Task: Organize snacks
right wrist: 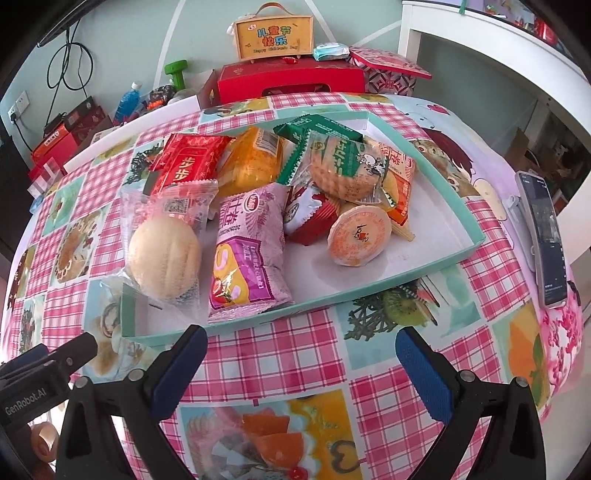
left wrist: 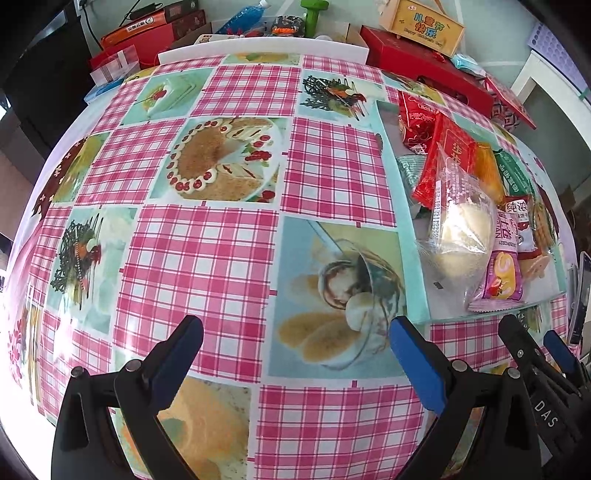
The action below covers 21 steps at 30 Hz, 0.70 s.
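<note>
A shallow teal tray [right wrist: 436,273] holds a pile of wrapped snacks: a clear-wrapped round bun [right wrist: 164,251], a pink cake-roll packet [right wrist: 247,254], red packets [right wrist: 184,162], an orange packet [right wrist: 255,158], a green biscuit packet [right wrist: 340,162] and a round orange-lidded cup [right wrist: 360,236]. My right gripper [right wrist: 301,365] is open just in front of the tray's near edge, with nothing between its fingers. My left gripper [left wrist: 295,350] is open over the bare tablecloth, left of the tray [left wrist: 402,236]. The same bun [left wrist: 461,232] and pink packet [left wrist: 502,277] show at the right of the left wrist view.
A pink plaid tablecloth [left wrist: 199,258] covers the table. Red gift boxes [right wrist: 288,79] and a yellow case [right wrist: 275,33] stand at the far edge. A phone [right wrist: 546,240] lies at the right edge. A white shelf [right wrist: 480,48] stands beyond. A green dumbbell [right wrist: 176,72] and blue bottle [right wrist: 127,99] sit behind.
</note>
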Available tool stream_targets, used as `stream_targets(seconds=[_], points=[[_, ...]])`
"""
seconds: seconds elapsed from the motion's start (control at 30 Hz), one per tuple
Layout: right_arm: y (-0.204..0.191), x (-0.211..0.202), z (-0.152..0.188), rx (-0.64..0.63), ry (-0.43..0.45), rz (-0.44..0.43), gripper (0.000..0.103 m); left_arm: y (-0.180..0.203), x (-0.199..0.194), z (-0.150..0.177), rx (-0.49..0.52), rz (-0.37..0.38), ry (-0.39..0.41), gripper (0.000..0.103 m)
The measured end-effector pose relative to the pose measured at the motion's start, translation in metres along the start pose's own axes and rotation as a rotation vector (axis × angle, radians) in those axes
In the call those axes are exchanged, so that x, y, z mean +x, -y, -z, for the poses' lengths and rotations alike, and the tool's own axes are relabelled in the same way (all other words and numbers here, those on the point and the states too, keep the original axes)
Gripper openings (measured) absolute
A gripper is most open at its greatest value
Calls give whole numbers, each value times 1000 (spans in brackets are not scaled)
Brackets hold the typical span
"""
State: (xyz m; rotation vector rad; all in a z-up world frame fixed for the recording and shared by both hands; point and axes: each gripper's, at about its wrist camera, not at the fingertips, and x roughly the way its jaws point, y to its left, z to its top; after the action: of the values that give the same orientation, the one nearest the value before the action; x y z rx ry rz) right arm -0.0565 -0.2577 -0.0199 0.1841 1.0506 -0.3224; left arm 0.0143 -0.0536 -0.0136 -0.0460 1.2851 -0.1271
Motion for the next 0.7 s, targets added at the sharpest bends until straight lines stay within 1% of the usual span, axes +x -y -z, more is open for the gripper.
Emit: stream_targets(seconds=[0.7], points=[[-1,5,0,-5,-11,2,103,-2,3,-1,-6,2,-4,100]])
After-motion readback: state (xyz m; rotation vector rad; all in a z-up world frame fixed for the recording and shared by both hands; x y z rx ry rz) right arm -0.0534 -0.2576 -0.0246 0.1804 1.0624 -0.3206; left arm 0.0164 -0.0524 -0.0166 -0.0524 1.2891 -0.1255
